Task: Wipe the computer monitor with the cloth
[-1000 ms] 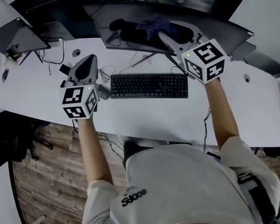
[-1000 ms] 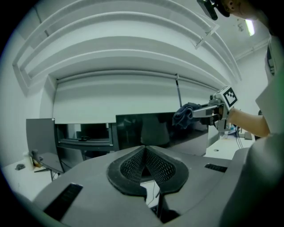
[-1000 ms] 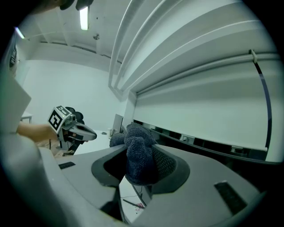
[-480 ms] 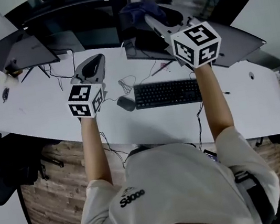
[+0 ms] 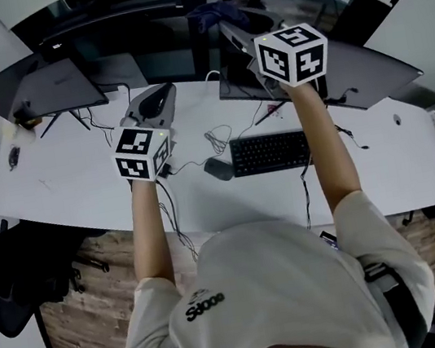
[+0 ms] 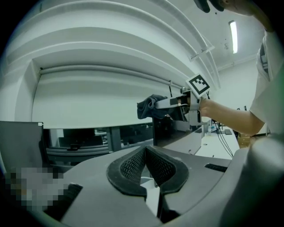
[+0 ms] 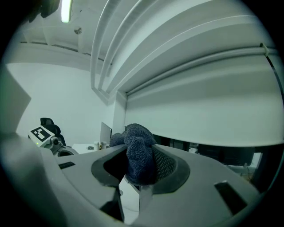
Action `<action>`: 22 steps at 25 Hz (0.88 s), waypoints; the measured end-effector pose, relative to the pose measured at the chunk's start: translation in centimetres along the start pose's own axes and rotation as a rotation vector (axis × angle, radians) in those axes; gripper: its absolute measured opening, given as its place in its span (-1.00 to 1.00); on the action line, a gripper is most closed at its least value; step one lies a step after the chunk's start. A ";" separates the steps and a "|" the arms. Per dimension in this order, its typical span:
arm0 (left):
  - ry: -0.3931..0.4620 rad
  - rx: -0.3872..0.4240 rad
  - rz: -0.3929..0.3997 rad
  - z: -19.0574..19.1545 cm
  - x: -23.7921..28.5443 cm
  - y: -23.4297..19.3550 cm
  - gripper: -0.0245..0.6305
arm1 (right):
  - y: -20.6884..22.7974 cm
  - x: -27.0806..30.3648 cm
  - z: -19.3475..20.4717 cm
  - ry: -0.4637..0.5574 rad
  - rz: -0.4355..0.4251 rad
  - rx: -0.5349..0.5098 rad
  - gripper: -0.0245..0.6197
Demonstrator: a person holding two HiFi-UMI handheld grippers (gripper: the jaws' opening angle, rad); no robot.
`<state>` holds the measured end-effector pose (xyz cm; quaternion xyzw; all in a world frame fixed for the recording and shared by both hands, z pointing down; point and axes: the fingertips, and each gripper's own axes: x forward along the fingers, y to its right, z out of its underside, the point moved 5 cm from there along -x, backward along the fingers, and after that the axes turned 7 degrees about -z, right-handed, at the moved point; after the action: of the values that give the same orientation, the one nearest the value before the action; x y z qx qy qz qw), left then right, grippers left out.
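Cloth [image 7: 139, 148], dark blue and bunched, pinched between the fingers [image 7: 167, 165] of the right gripper [image 5: 231, 30], clamped tight on it with a wad protruding beyond the tips. In head view, held high at the far side of the table [image 5: 62, 183], at or just above the top edge of the monitor [image 5: 366, 74]; contact with the screen not determinable. Left gripper [image 5: 161, 94] poised over the table to the left of the monitor, fingers [image 6: 129, 165] pressed together with nothing between. Keyboard [image 5: 268, 152] and mouse [image 5: 218, 169] on the table nearer the person. Judged progress: cloth in hold and at the monitor; wiping at best just starting, with the whole screen apparently left to cover.
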<state>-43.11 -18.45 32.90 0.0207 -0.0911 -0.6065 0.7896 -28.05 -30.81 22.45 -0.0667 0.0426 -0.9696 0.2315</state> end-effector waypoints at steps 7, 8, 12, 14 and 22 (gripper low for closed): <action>0.025 -0.018 0.021 0.0 0.7 -0.1 -0.87 | 0.0 0.0 0.7 -0.037 0.019 -0.028 -0.50; 0.026 -0.015 0.025 0.0 0.9 0.1 -0.87 | 0.1 -0.3 0.8 -0.041 0.025 -0.030 -0.50; 0.031 -0.014 0.035 -0.4 1.2 1.0 -0.87 | 1.1 -1.7 1.2 -0.049 0.049 -0.031 -0.50; 0.034 -0.012 0.039 -0.6 1.3 1.7 -0.87 | 1.7 -2.5 1.3 -0.049 0.060 -0.026 -0.50; 0.037 0.021 0.055 -1.6 2.1 4.6 -0.86 | 3.8 -5.9 2.0 -0.043 0.089 -0.010 -0.50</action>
<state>-37.96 -19.35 32.23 0.0378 -0.0832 -0.5829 0.8074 -20.85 -31.59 23.36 -0.0867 0.0455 -0.9565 0.2748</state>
